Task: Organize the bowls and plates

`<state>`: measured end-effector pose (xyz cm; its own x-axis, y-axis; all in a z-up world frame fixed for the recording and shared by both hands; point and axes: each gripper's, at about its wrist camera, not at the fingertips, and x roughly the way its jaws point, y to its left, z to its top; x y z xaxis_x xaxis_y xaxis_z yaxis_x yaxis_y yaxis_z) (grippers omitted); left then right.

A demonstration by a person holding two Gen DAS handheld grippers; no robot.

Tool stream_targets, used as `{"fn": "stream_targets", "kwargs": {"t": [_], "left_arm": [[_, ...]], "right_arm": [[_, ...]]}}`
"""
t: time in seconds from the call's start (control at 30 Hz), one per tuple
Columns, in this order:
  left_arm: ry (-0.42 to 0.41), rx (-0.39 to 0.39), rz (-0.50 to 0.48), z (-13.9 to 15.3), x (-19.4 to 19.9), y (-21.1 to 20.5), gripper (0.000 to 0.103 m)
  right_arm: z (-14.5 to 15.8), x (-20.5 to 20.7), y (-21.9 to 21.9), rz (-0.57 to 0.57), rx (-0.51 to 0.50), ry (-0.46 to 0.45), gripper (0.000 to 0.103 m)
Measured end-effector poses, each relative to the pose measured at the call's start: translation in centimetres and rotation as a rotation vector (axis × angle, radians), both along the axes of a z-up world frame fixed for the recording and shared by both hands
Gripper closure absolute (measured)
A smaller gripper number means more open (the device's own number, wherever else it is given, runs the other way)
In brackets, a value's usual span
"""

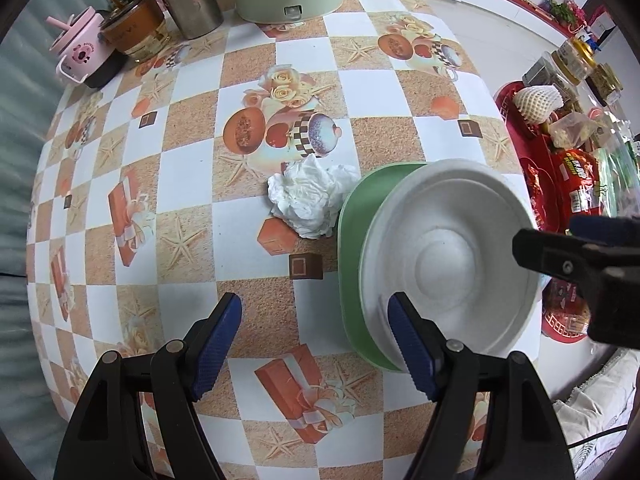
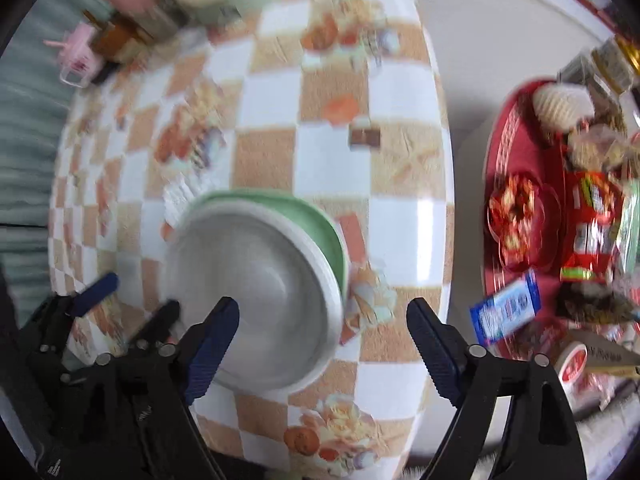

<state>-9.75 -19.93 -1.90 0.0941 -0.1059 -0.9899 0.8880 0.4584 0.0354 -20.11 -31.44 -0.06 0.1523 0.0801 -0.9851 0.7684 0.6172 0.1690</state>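
left gripper (image 1: 316, 344) jaws spread, empty, over bare cloth | right gripper (image 2: 322, 344) wide open, nothing gripped | white bowl (image 1: 452, 256) on green plate (image 1: 350, 240) near table's (image 1: 192, 152) right edge | crumpled tissue (image 1: 308, 200) sharp only in left view; right view blurred

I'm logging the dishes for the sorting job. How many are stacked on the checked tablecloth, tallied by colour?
White round bowl: 1, uppermost.
Green plate with rounded corners: 1, under the bowl.
Total: 2 dishes in one stack, beside the crumpled white tissue. Any further dish hidden beneath them cannot be told.
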Motion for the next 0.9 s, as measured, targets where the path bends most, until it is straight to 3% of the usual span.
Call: {"fn": "stream_targets", "kwargs": {"t": [0.27,0.9], "left_arm": [[-0.004,0.006,-0.004,0.3,-0.3,0.3,0.024],[0.001,0.026,0.020,1.4,1.2,3.0,0.024]], "right_arm": [[1.3,0.4,0.6,0.009,-0.017,-0.018,0.016],[2.1,0.5,5.0,0.063,-0.027,0.035,0.016]]}}
